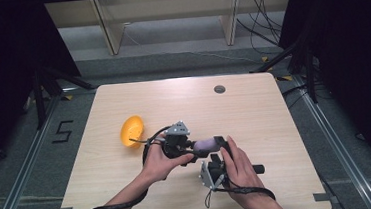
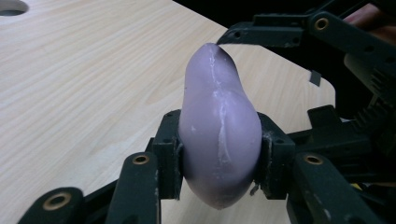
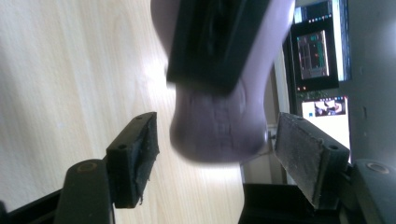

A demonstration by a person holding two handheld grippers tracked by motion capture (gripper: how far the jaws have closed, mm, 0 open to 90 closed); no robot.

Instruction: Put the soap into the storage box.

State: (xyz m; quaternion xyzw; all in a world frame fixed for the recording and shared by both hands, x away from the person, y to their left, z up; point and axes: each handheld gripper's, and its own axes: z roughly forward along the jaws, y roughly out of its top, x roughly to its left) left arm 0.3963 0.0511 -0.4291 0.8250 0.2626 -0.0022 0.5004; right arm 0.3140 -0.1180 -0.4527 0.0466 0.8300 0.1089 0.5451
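Note:
A pale purple, egg-shaped soft object (image 1: 205, 145) hangs just above the wooden table (image 1: 254, 114), near its front middle. My left gripper (image 1: 193, 148) is shut on it; in the left gripper view the two black pads squeeze the purple object (image 2: 219, 135) at its widest part, with my left gripper (image 2: 219, 154) pointing along it. My right gripper (image 1: 219, 151) comes from the front, open. In the right gripper view its pads (image 3: 135, 154) stand apart on either side of the purple object's (image 3: 215, 130) free end, not touching it, so my right gripper (image 3: 215, 154) is empty.
An orange bowl (image 1: 132, 131) lies tilted on the table, left of my left hand. A round cable hole (image 1: 219, 89) sits near the far edge. Black tripod legs and cables stand on the floor beyond the table.

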